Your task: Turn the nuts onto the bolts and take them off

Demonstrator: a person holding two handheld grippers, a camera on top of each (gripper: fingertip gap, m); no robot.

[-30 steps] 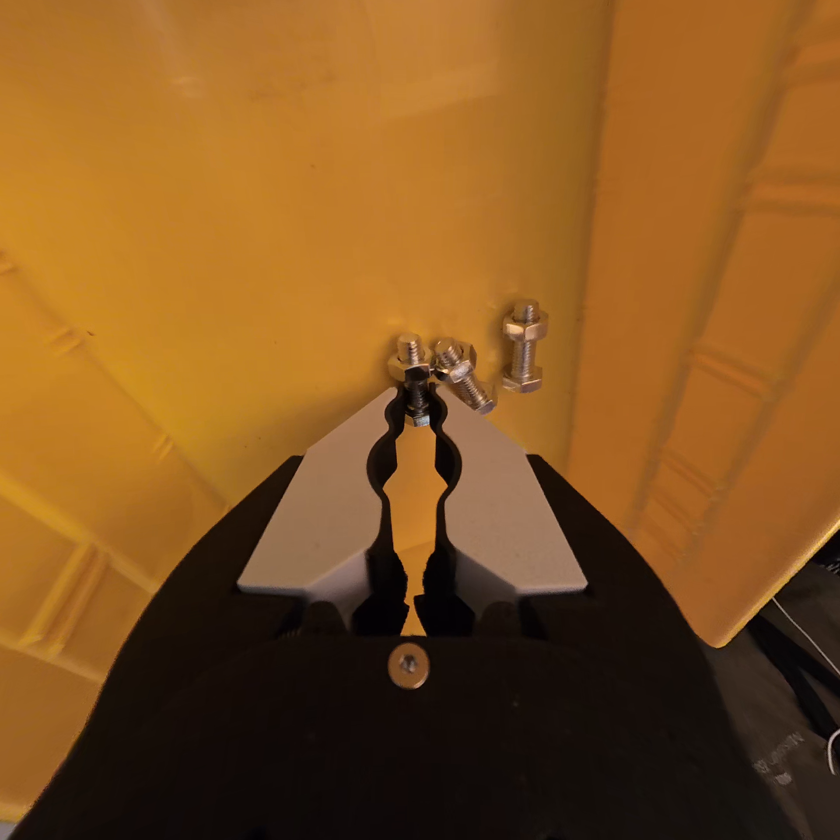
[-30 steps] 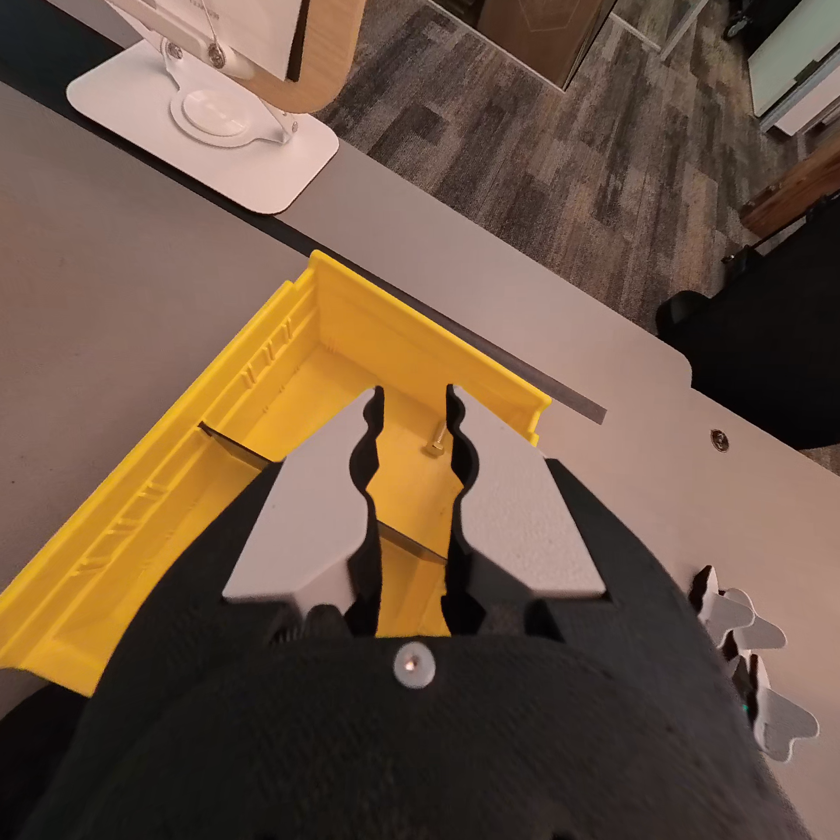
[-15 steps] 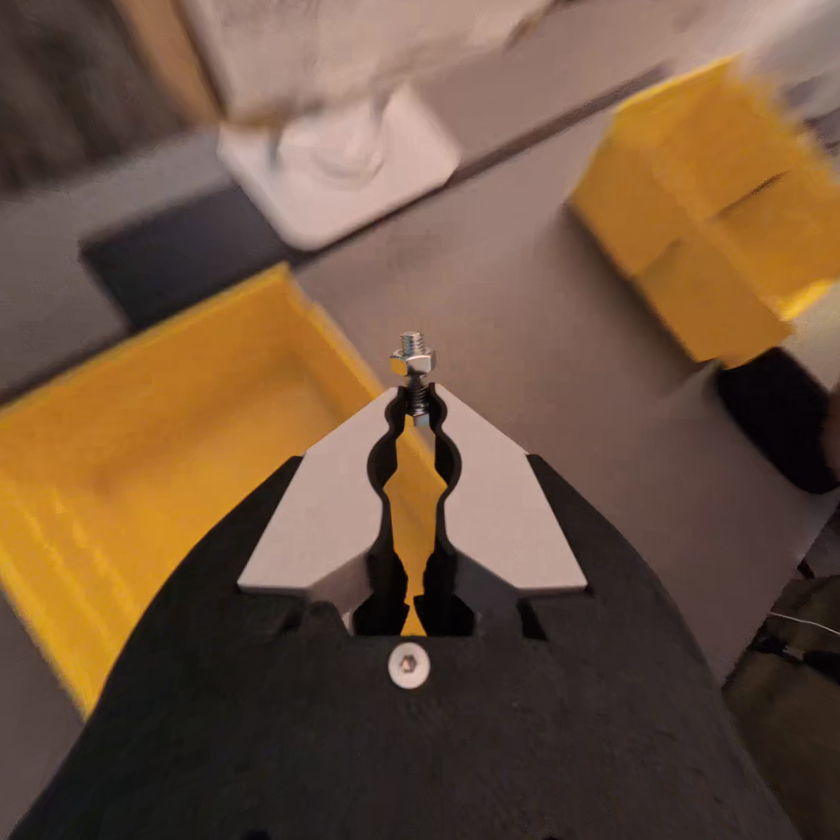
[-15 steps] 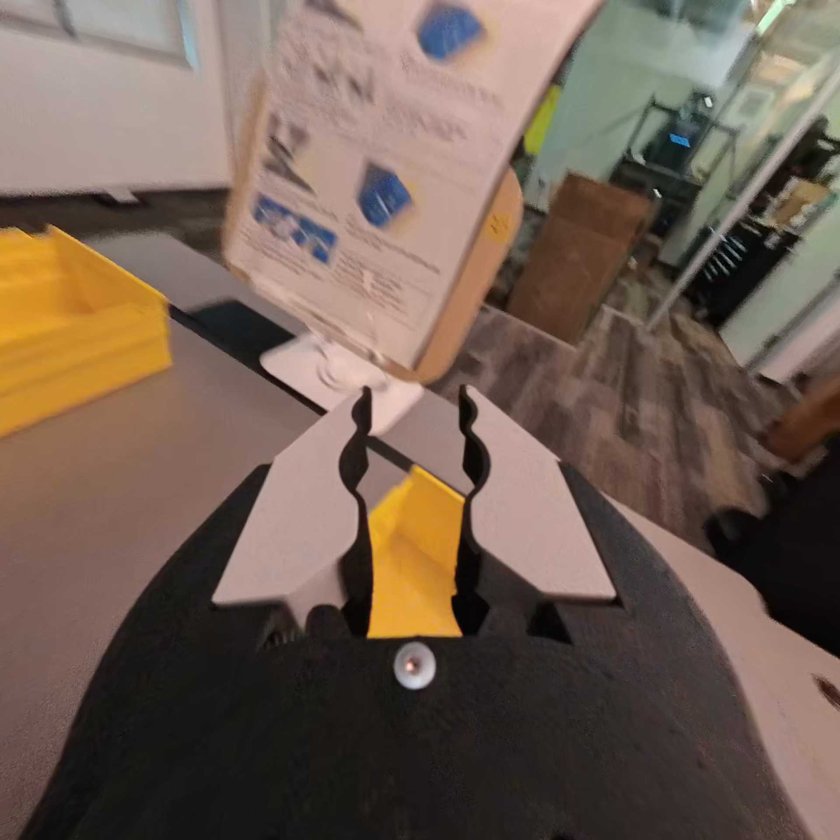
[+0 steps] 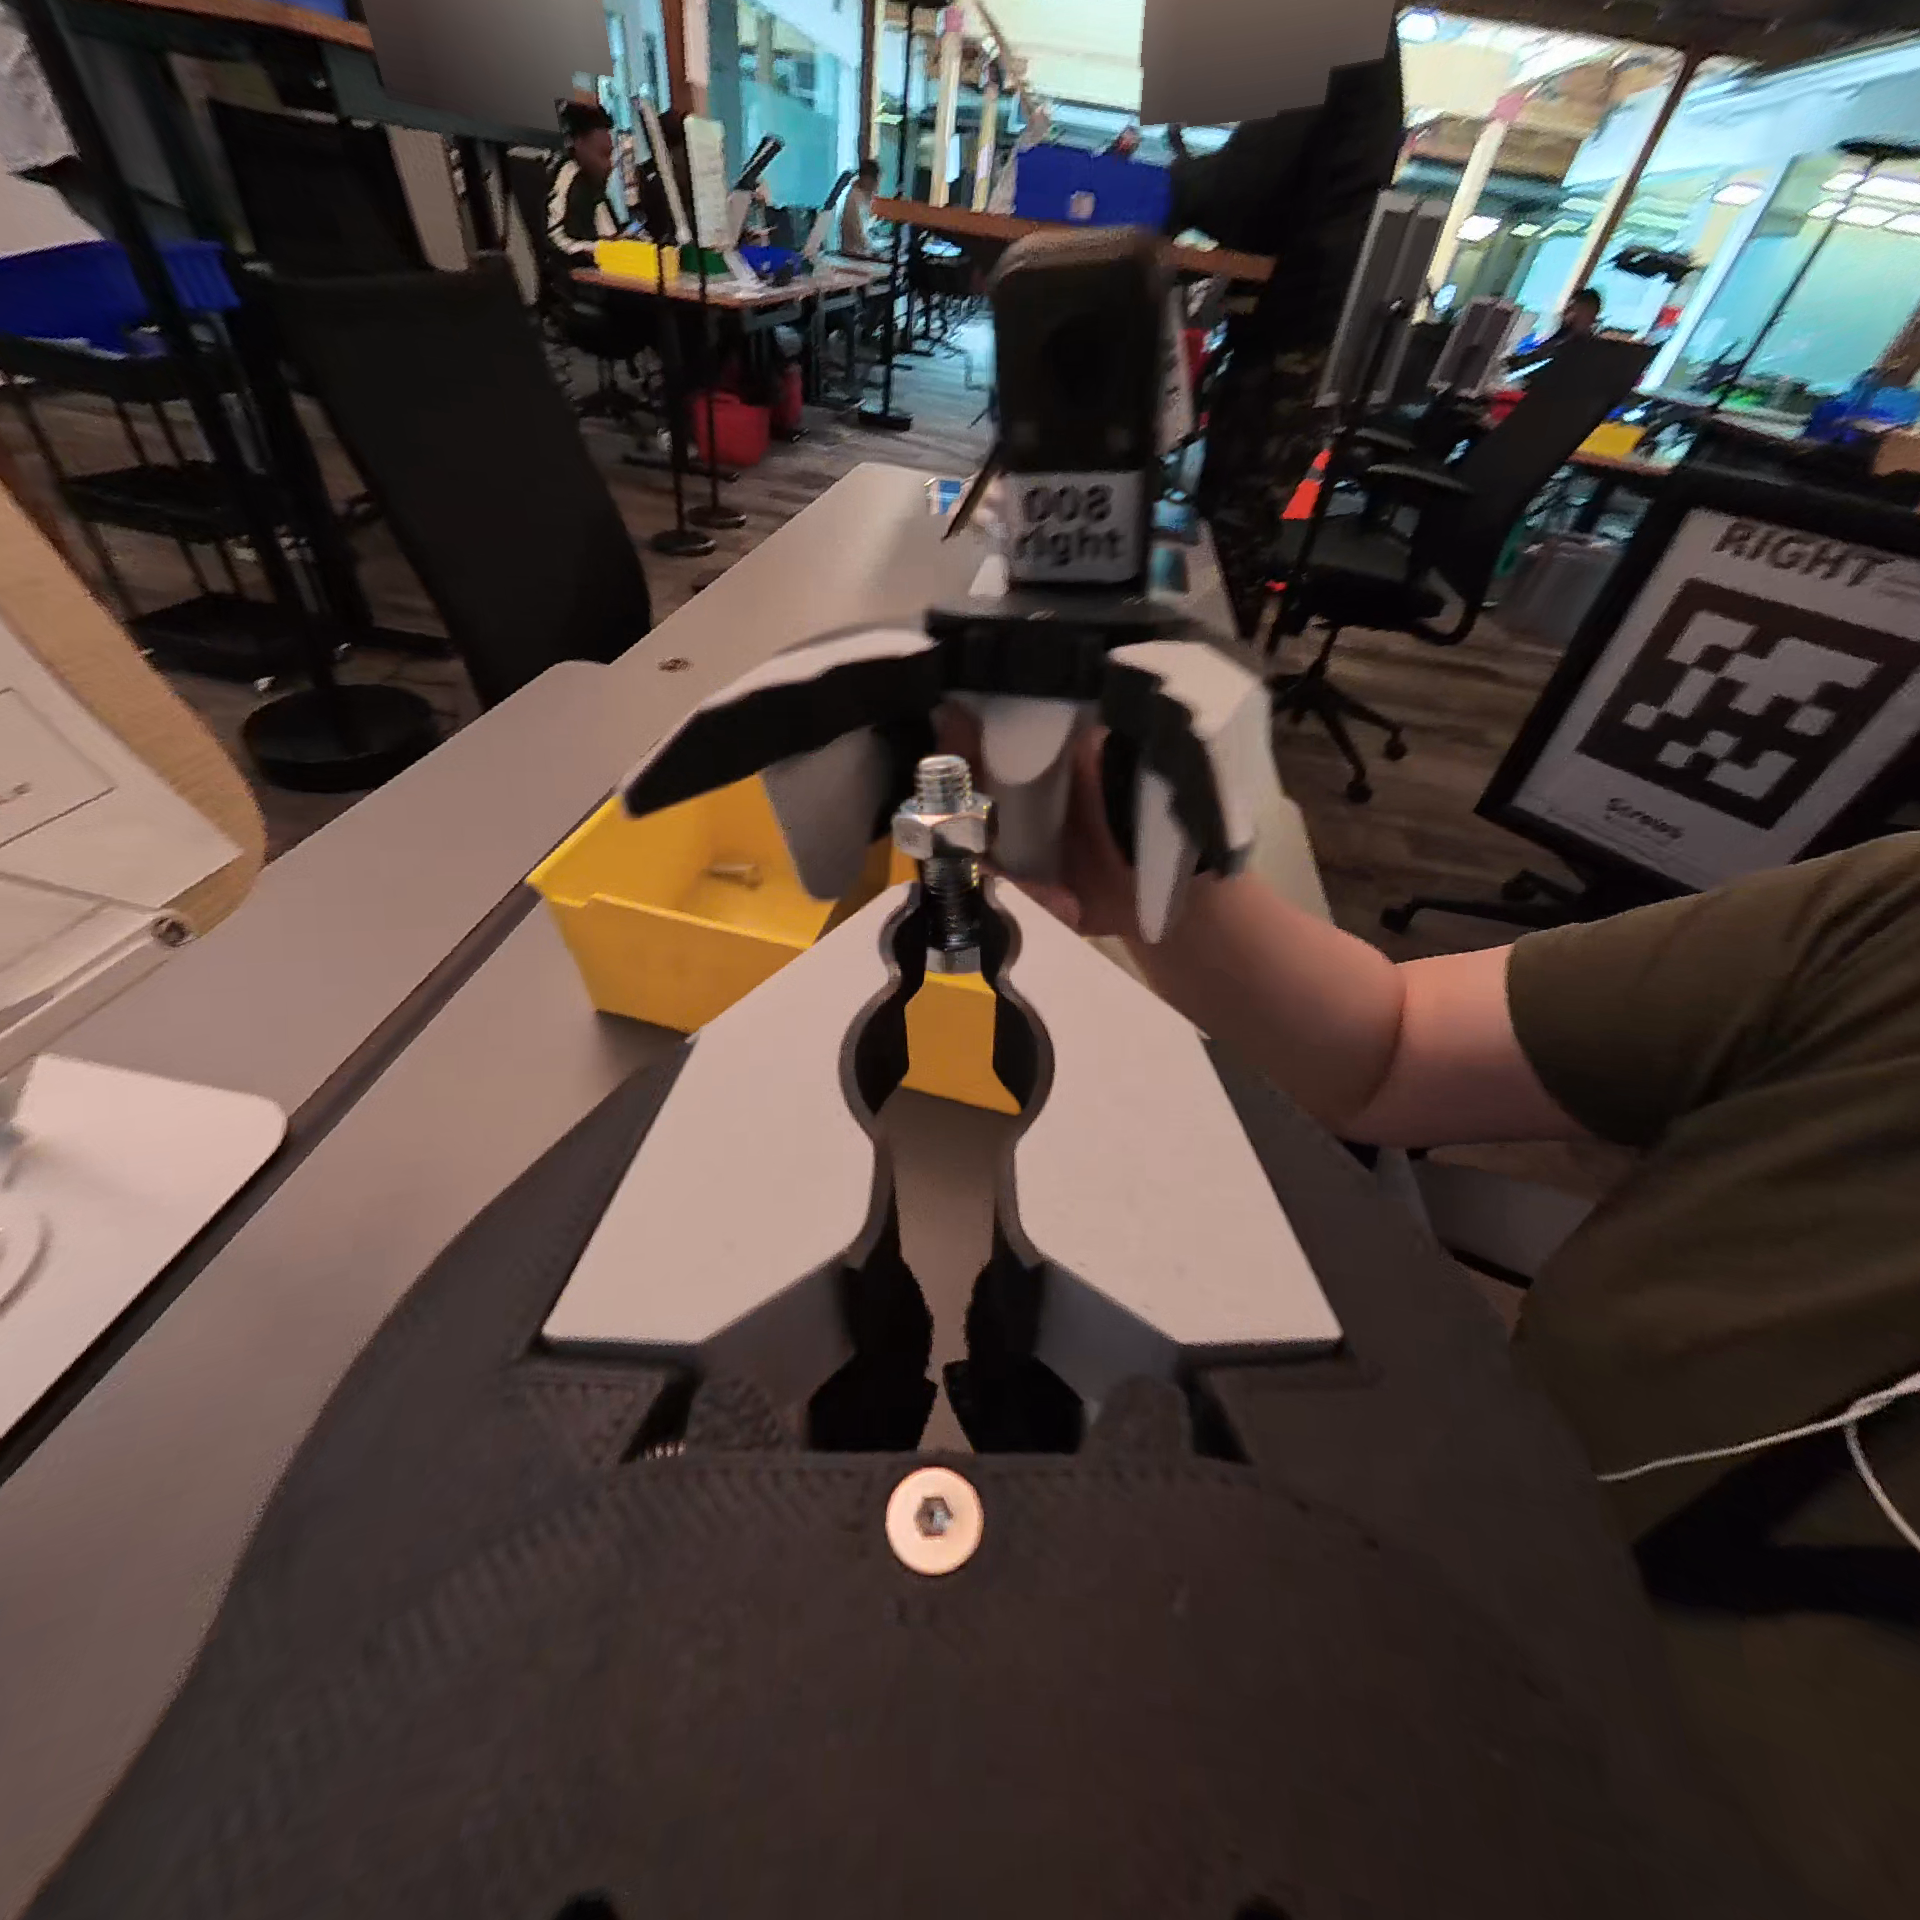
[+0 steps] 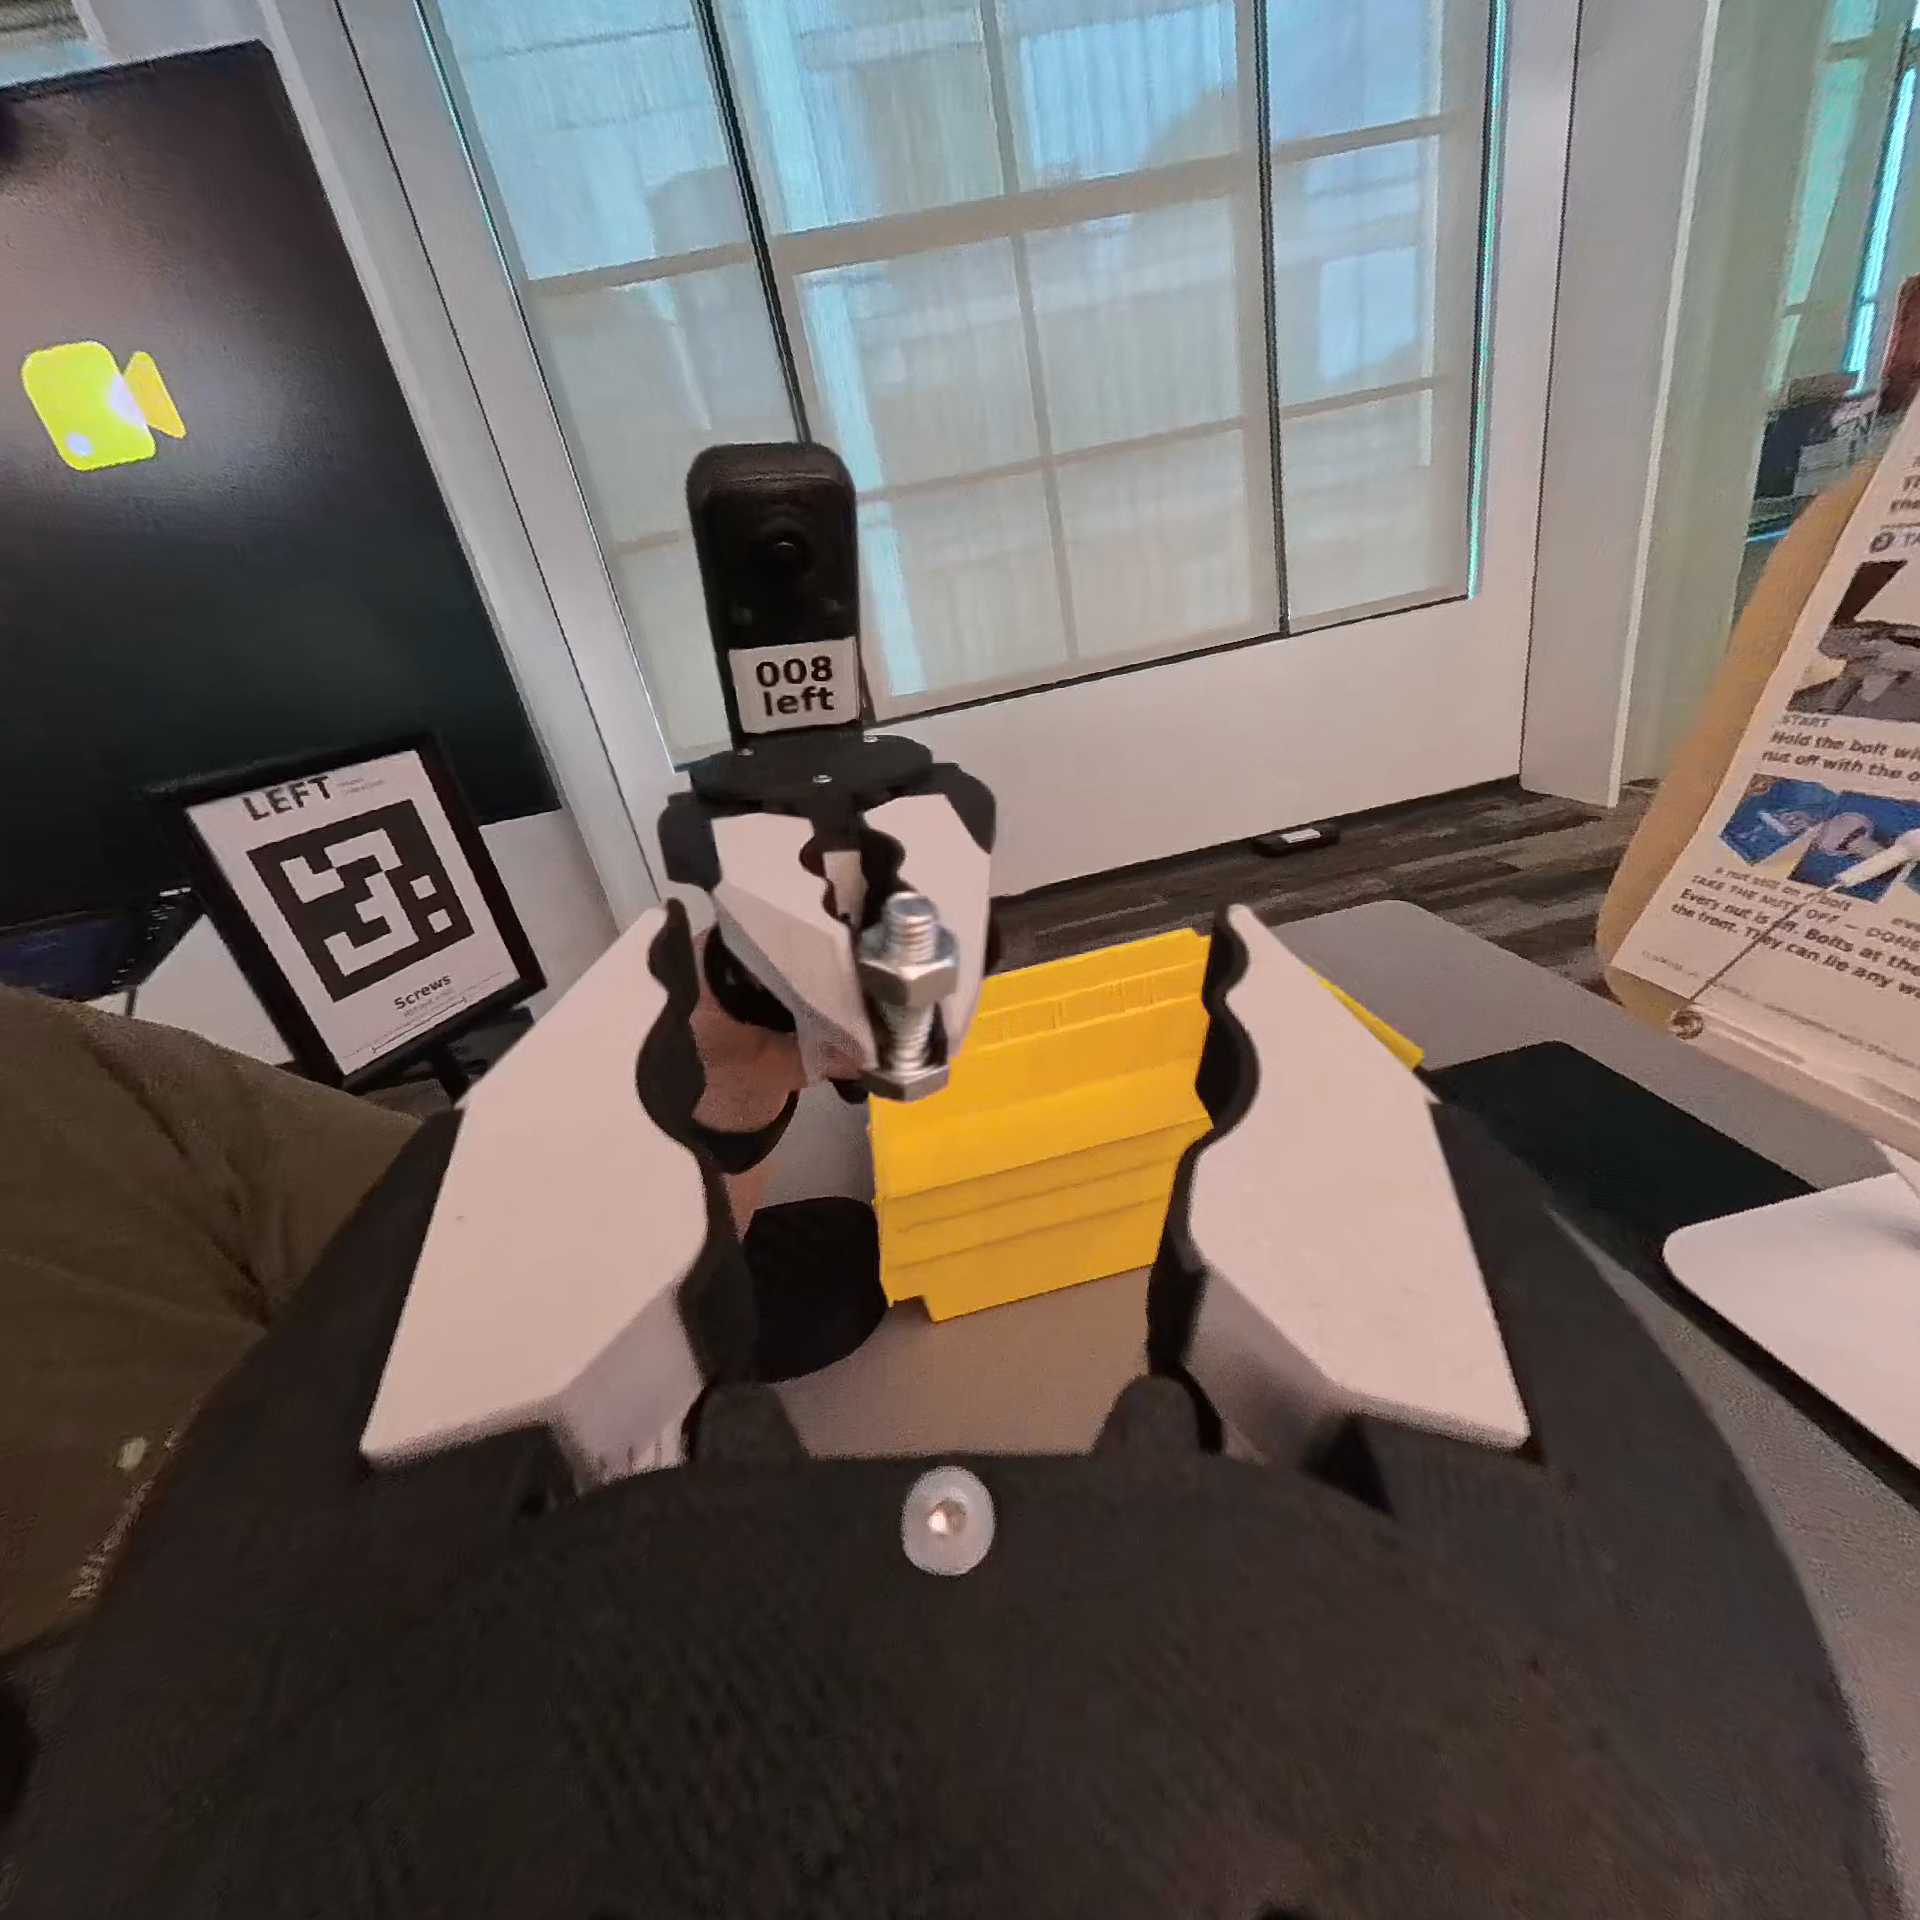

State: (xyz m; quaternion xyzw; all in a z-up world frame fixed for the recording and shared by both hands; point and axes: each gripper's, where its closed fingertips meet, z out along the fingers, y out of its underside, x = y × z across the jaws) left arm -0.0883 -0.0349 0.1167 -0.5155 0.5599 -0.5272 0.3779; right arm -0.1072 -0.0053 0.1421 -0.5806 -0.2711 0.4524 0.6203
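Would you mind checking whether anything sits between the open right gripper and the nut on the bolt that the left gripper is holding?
Nothing visible does. The left gripper is shut on the bolt and holds it up with the nut exposed above its fingertips. The right gripper faces it, jaws wide apart, with only open air between them.

Left claw: jaws nearly closed, clamped on a bolt at the tips, raised above the tabletop. Right claw: jaws spread wide and empty, facing the left claw head-on at the same height. A bare forearm carries the right claw.
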